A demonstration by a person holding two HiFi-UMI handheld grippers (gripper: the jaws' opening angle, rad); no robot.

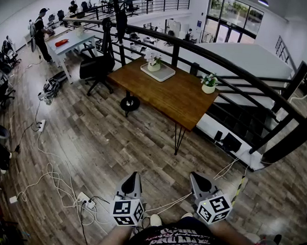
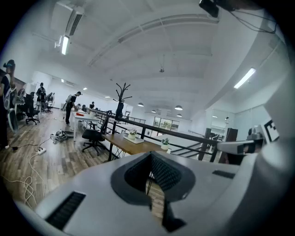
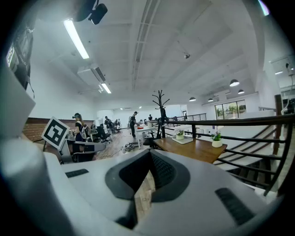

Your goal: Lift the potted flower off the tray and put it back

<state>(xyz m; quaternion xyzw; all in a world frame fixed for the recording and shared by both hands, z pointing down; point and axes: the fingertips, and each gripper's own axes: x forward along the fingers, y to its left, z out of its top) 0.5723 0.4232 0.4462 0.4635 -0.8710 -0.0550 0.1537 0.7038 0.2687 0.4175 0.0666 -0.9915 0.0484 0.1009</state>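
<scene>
Potted flower [image 1: 154, 63], small, with pale blooms in a light pot, stands on a flat light tray [image 1: 164, 74] at the far end of a wooden bench [image 1: 166, 96]. The bench sits across the room, beside a dark curved railing [image 1: 225, 64]. A second small potted plant [image 1: 209, 83] stands off the tray, near the bench corner next to the railing.

The person holding the tools stands well apart from the bench, with a stretch of wooden floor [image 1: 105, 142] between them. The left gripper [image 1: 132, 175] and the right gripper [image 1: 196, 178] are held low and close to the body, side by side, pointing roughly toward the bench.

Each gripper's own view shows its jaws drawn together at the tips with nothing between them; only floor shows behind. Closed, empty jaws suit carrying the tools across a room, since nothing is yet within reach.

Judging from this, the lift has not begun. The flower rests in its starting place on the tray, and the next step appears to be walking up to the bench and opening the jaws around the pot.
</scene>
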